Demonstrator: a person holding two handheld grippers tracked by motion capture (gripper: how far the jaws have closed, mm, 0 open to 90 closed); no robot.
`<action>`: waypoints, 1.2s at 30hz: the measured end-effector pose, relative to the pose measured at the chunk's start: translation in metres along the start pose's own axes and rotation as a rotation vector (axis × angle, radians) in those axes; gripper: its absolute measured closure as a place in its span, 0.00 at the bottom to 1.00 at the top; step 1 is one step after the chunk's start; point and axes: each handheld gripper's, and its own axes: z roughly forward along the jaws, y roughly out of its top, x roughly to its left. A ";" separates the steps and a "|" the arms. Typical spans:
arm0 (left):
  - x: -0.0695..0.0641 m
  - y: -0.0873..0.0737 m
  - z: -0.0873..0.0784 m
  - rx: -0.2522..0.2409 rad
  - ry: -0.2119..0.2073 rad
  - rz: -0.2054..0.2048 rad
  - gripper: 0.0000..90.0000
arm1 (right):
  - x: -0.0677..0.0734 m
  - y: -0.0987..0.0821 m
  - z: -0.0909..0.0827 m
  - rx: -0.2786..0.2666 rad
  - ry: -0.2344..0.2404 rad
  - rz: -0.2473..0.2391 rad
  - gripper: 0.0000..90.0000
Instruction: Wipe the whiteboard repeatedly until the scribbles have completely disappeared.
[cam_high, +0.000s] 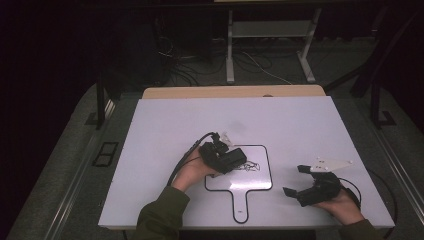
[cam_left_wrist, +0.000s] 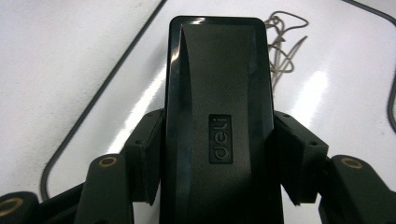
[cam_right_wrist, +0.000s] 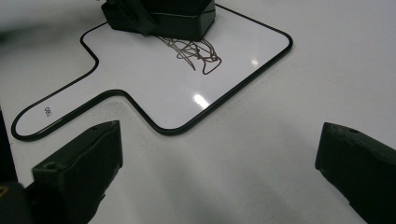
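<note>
A small white paddle-shaped whiteboard (cam_high: 252, 182) with a black rim lies on the table, its handle toward me. A dark scribble (cam_high: 251, 165) (cam_right_wrist: 192, 53) (cam_left_wrist: 280, 51) marks its upper part. My left gripper (cam_high: 232, 159) (cam_left_wrist: 217, 140) is shut on a black eraser block (cam_high: 231, 159) (cam_left_wrist: 217, 121) (cam_right_wrist: 168, 16) marked "deli", which rests on the board just left of the scribble. My right gripper (cam_high: 295, 181) (cam_right_wrist: 219, 163) is open to the right of the board, low over the table, with nothing between its fingers.
The white tabletop (cam_high: 300, 120) has a wooden strip (cam_high: 235, 91) along its far edge. Beyond it, on the dark floor, stand white frame legs (cam_high: 230, 55) and loose cables (cam_high: 190, 65). Dark posts (cam_high: 100, 100) flank the table.
</note>
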 end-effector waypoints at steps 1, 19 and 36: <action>-0.002 0.000 0.000 -0.004 -0.001 -0.002 0.43 | 0.000 0.000 0.000 0.000 0.000 0.000 0.00; 0.010 -0.009 -0.005 -0.024 0.017 -0.050 0.43 | 0.000 0.000 0.000 0.001 -0.002 0.001 0.00; 0.022 -0.017 -0.011 -0.014 0.051 -0.085 0.43 | 0.000 0.000 0.000 0.002 -0.001 0.000 0.00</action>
